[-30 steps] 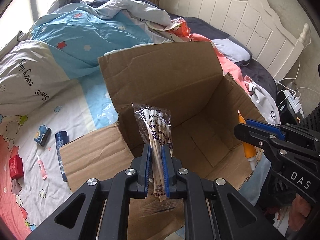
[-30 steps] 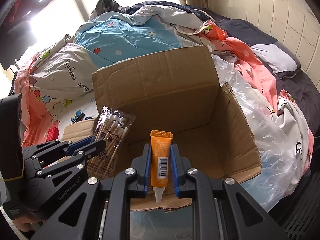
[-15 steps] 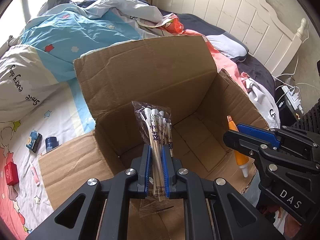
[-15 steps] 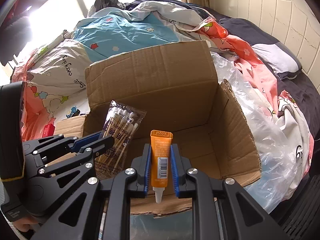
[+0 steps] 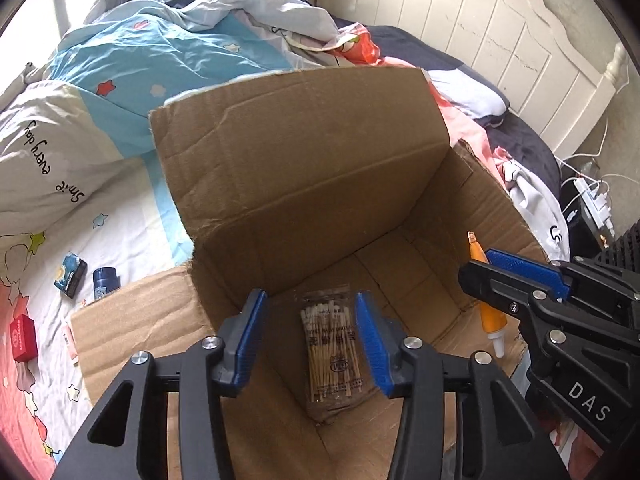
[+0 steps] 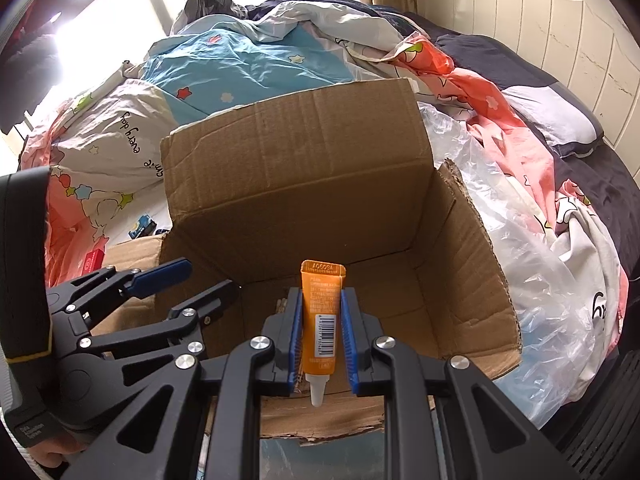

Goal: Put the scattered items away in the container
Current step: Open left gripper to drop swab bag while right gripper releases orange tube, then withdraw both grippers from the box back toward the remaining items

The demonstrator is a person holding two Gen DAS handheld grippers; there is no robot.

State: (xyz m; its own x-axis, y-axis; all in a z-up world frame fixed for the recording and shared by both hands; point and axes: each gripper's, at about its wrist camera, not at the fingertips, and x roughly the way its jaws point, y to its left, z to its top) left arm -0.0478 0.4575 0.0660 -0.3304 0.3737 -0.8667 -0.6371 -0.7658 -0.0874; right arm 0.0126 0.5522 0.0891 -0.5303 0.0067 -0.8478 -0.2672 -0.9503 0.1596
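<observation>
I see the cardboard box (image 5: 304, 168) on the bed (image 5: 132, 208), its tall flap at the far side. The cotton swab packet (image 5: 333, 350) lies on the box floor, directly below my left gripper (image 5: 312, 338). My right gripper (image 6: 320, 334), to the right, holds the tube (image 6: 322, 320) over the box's near edge. Left of the box, 4 small items lie on the sheet: 2 small boxes (image 5: 70, 274), a jar (image 5: 106, 283) and, nearest me, a packet (image 5: 23, 338).

Unmade bed (image 5: 120, 184) with crumpled blue, white and pink star-print quilt (image 6: 240, 64). Behind it, cream panelled headboard (image 5: 500, 40) with carved trim. Beyond the quilt, bright daylight from window (image 6: 112, 12). Beside the headboard's post, white cables and power strip (image 5: 596, 196).
</observation>
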